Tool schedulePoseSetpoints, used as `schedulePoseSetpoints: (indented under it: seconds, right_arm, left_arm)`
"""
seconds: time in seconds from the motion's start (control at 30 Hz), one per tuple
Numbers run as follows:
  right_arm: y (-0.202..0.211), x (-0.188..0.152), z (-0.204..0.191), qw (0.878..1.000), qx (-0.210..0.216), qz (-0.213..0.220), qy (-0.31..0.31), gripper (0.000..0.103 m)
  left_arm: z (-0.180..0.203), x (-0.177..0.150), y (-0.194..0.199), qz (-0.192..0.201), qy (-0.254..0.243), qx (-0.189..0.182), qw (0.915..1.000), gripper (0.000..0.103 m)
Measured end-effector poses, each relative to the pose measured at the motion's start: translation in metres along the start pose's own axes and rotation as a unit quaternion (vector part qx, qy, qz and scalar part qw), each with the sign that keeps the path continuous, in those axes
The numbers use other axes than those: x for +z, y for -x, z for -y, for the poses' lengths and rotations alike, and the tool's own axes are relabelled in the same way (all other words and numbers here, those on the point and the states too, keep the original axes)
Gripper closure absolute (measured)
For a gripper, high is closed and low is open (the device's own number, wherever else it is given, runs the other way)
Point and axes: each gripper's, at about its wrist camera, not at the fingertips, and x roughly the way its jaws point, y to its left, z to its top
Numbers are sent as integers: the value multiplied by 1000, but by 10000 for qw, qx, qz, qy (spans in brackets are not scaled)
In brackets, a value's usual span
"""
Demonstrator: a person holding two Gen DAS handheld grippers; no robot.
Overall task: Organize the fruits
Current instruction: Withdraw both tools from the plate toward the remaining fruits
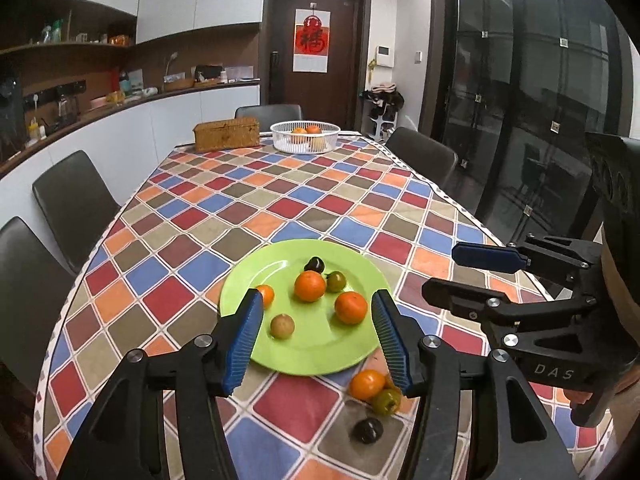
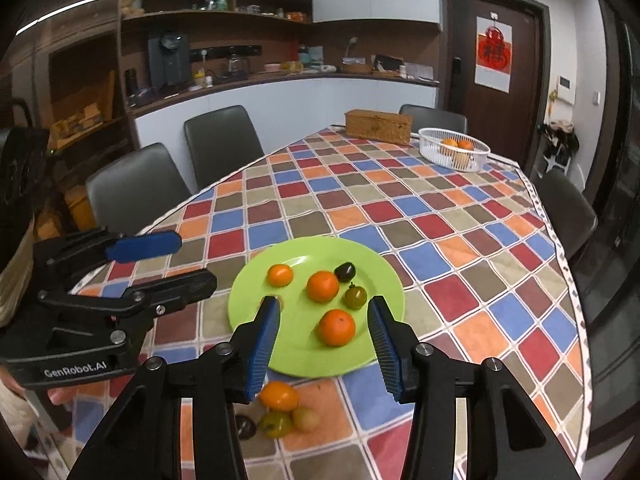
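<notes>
A green plate (image 1: 320, 348) (image 2: 296, 348) lies on the checked tablecloth and bears two oranges (image 1: 310, 286) (image 2: 336, 327), a smaller orange fruit (image 1: 265, 295), a green tomato (image 1: 335, 281), a dark plum (image 1: 314, 265) and a brownish fruit (image 1: 282, 326). In front of the plate, on the cloth, lie another orange (image 1: 366, 384) (image 2: 279, 395), a green fruit (image 1: 386, 401) and a dark fruit (image 1: 368, 430). My left gripper (image 1: 318, 296) (image 2: 196, 260) and right gripper (image 2: 324, 302) (image 1: 442, 272) hover side by side above the plate's near side, both open and holding nothing.
At the table's far end stand a white basket (image 1: 305, 136) (image 2: 454, 148) with some fruit and a wicker box (image 1: 227, 134). Dark chairs (image 1: 74, 192) line both long sides. The checked cloth lies bare between plate and basket.
</notes>
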Motion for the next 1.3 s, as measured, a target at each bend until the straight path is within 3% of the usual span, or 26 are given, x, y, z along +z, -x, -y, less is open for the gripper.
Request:
schedulePoseSetpoints:
  seconds: [0.27, 0.53, 0.87, 1.3]
  right_arm:
    - [13, -19, -9, 9992, -1, -160, 368, 56]
    - [7, -42, -17, 9935, 12, -610, 963, 56]
    - [-16, -70, -19, 9819, 260, -1096, 1524, 56]
    - [-54, -93, -10, 9720, 592, -1505, 1706, 56]
  left_arm:
    - [17, -25, 18, -123, -137, 91, 9998, 45]
    - [26, -52, 15, -441, -60, 103, 9990, 45]
    - [36, -80, -5, -868, -87, 184, 9960, 45]
    - [42, -103, -43, -1450, -161, 59, 9893, 45]
